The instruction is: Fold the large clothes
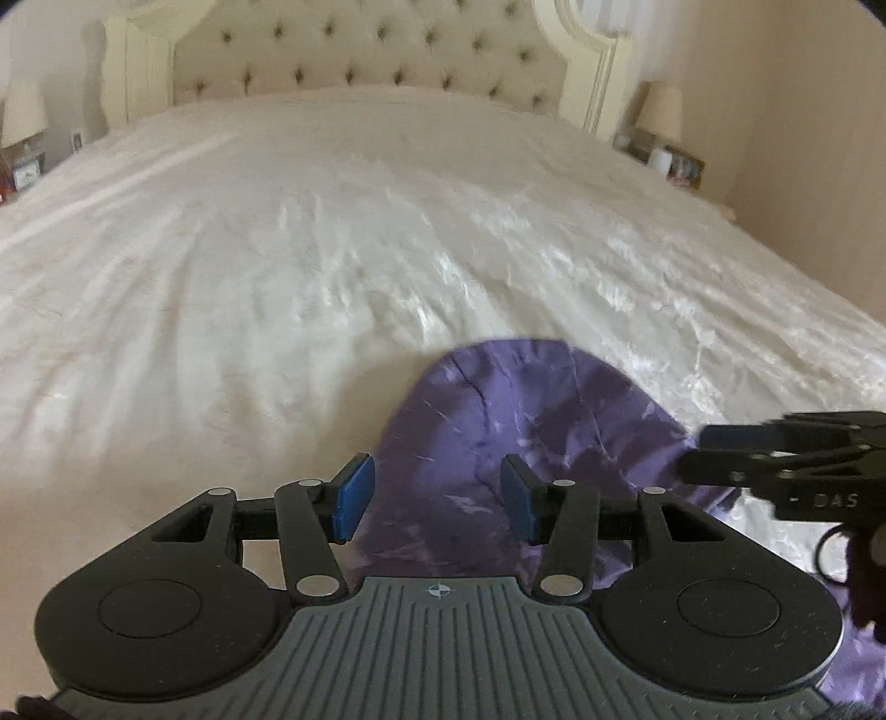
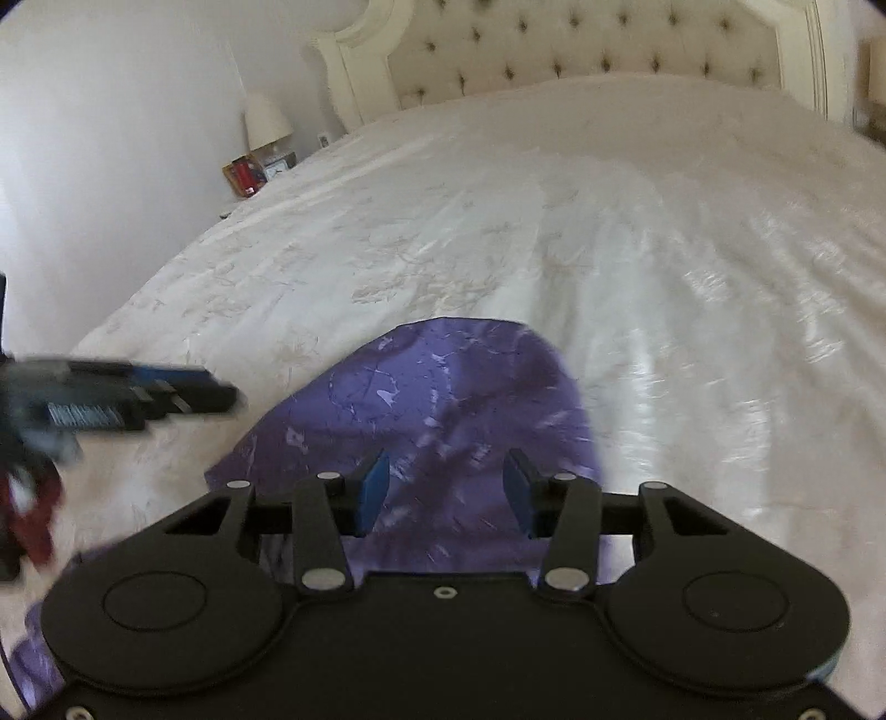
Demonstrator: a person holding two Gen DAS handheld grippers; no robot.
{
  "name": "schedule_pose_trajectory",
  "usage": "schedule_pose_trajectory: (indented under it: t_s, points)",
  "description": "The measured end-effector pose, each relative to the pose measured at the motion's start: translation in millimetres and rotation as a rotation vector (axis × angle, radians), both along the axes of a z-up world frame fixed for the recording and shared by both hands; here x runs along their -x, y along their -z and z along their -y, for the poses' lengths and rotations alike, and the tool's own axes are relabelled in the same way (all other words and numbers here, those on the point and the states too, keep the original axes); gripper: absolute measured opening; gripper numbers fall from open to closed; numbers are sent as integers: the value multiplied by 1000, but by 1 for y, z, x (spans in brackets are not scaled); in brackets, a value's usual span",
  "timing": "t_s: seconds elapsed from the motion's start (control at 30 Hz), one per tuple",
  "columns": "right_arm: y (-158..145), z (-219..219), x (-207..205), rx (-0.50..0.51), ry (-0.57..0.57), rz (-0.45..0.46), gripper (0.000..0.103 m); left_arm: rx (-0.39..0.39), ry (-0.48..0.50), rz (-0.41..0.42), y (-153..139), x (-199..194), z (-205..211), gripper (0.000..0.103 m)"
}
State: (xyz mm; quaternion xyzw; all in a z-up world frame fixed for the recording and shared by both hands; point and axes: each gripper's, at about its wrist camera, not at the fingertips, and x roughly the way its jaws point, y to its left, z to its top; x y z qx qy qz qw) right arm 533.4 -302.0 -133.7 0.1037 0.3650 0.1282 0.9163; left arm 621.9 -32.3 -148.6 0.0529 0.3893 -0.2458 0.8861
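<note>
Now, left gripper [image 1: 437, 501]: hanging open over the near part of the purple garment [image 1: 498, 443], pads clear of cloth.
Garment: lying bunched on the white bedspread [image 1: 277, 277] at the near edge of the bed.
Right gripper [image 2: 443, 493]: also standing open above the cloth, gripping nothing.
Advice: I'd be aiming each tool at an outer edge, pinching one layer, then spreading the cloth flat.

White bedspread [image 1: 332, 232] across the frame, tufted headboard [image 1: 376, 50] at 12 o'clock, lamp [image 1: 662, 111] at 2 o'clock, lamp [image 2: 267, 119] at 10 o'clock, red box [image 2: 243, 174] beneath.
</note>
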Motion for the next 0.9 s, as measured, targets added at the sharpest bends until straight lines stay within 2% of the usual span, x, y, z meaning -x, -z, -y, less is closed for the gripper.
schedule_pose_trajectory:
  t_s: [0.07,0.13,0.17,0.2,0.27,0.37,0.4,0.47,0.57,0.7,0.9]
  points:
    - [12,-6,-12,19,12,-28,54,-44,-24,-36,19,-7,7,49]
    - [30,-5,-21,73,43,-96,53,-114,-102,-80,45,-17,4,49]
    - [41,-1,-23,96,65,-139,52,-136,-136,-112,56,-20,-1,52]
    - [52,5,-24,113,89,-173,51,-124,-164,-160,70,-25,-10,58]
    - [61,17,-20,106,116,-181,48,-54,-168,-163,77,-25,-24,59]
    - [58,27,-16,66,117,-176,49,-78,-126,-132,78,-23,-23,60]
    - [54,29,-15,55,109,-168,53,-82,-118,-126,79,-22,-23,60]
    - [39,36,-11,10,101,-115,54,-70,-112,-120,80,-21,-23,61]
    - [16,45,-15,-18,108,-23,62,-54,-116,-110,81,-18,-25,61]
    - [3,45,-52,-18,64,-22,63,-59,-110,-113,76,-21,-23,64]
    - [12,18,-109,68,-93,-53,64,-46,-102,-108,78,-19,-27,64]
